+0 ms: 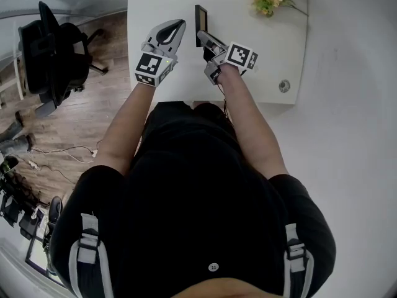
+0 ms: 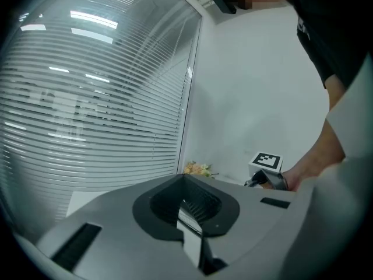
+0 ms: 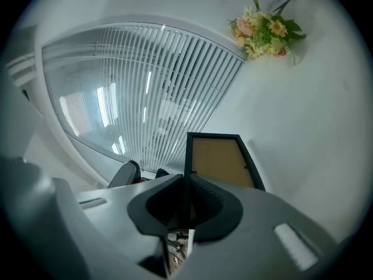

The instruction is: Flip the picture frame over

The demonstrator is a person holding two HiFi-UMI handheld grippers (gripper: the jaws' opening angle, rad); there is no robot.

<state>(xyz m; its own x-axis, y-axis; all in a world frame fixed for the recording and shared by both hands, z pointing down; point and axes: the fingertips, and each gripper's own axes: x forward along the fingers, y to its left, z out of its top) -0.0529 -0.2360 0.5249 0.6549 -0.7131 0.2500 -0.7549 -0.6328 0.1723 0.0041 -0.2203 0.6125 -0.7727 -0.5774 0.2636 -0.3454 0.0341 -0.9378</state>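
Jaws: right gripper (image 1: 201,36) pinching picture frame (image 3: 218,159) edge; left gripper (image 1: 176,25) pressed together. White table (image 1: 161,5), wood floor (image 1: 74,123).

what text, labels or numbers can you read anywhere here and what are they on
None: no words, numbers or brands are readable in any view.
The cubes on the left gripper and right gripper carry black-and-white square patterns, not letters.
The picture frame shows a plain brown back, no label.

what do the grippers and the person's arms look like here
The left gripper and right gripper are light grey shells with black ribbed pads, each carrying a white cube of black square markers. The person wears a black short-sleeved top and grey straps.
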